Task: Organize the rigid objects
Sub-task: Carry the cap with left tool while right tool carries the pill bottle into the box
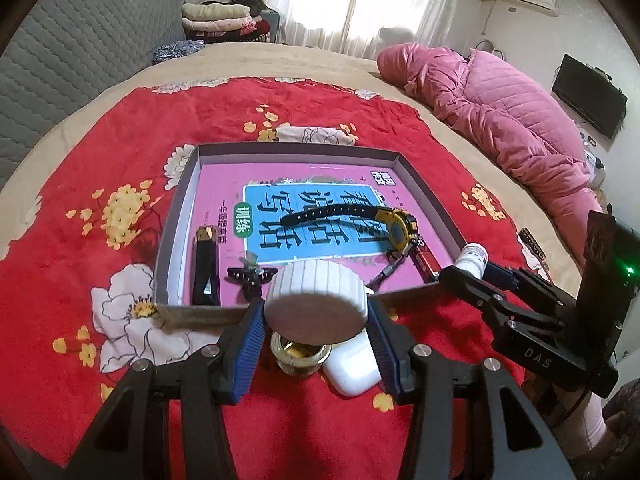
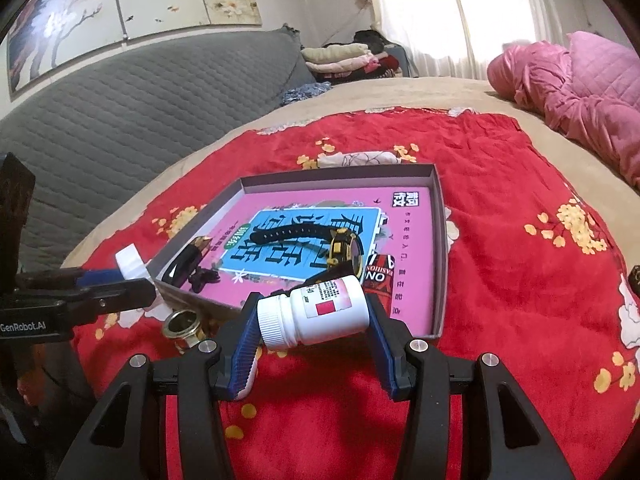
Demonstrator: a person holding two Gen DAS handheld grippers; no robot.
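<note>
- Red floral blanket (image 1: 120,152) covers the bed we are working over, with a grey quilted headboard (image 1: 80,48) behind it and a pink quilted coat (image 1: 500,112) lying at the bed's far side.
- We see a shallow box lid (image 1: 176,216) resting on the blanket, lined with a pink-and-blue booklet (image 1: 224,184).
- Inside it lie a black-and-yellow wristwatch (image 1: 400,228), a slim black case with a gold end (image 1: 204,264), a small black clip (image 1: 250,276) and, at the near right corner, a red lighter (image 2: 382,276).
- Our left gripper (image 1: 316,320) has its fingers (image 1: 246,356) closed on a white ribbed jar (image 1: 316,296), held just short of the lid's near wall — above the blanket.
- Below the jar, on the blanket, sit a gold-rimmed ring-shaped object (image 1: 300,354) and a white earbud case (image 1: 352,368), touching each other.
- Our right gripper (image 2: 314,320) clamps a white pill bottle (image 2: 320,312) on its side — cap against one finger, base against the other — over the lid's near edge.
- Neither held thing touches the lid.
</note>
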